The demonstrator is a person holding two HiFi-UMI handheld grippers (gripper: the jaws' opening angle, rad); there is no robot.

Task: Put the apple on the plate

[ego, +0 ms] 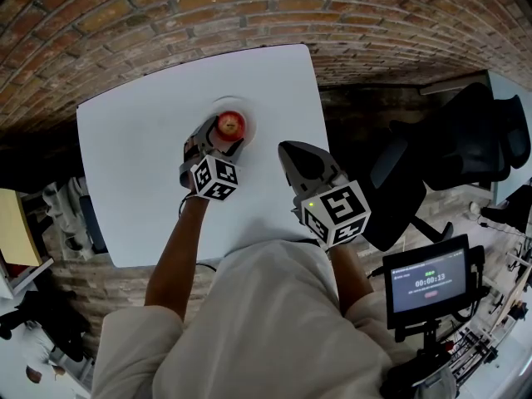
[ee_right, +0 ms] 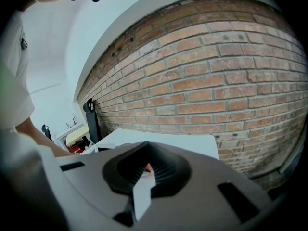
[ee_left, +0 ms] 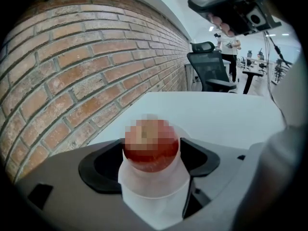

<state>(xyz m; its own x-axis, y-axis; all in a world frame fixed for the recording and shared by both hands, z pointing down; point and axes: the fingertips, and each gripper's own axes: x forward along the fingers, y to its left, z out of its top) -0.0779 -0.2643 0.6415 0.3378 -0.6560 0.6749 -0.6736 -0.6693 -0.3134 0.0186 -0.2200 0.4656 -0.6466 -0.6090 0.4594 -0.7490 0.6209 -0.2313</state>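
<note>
A red apple point(ego: 230, 124) rests on a small white plate point(ego: 235, 103) near the middle of the white table point(ego: 133, 181). My left gripper point(ego: 223, 137) reaches in from the near side and is shut on the apple point(ee_left: 150, 153), one black pad pressing each side of it. The white surface under the apple shows through the gap between the jaws. My right gripper point(ego: 286, 149) hovers over the table to the right of the plate, apart from it. In the right gripper view its jaws point(ee_right: 144, 170) stand shut to a narrow slit with nothing held.
A brick wall point(ego: 249, 15) runs along the table's far edge. A black office chair point(ego: 453, 152) stands to the right, just past the table's edge. A stand with a timer screen point(ego: 428, 285) is at the lower right. Shelves with clutter point(ego: 50, 223) are on the left.
</note>
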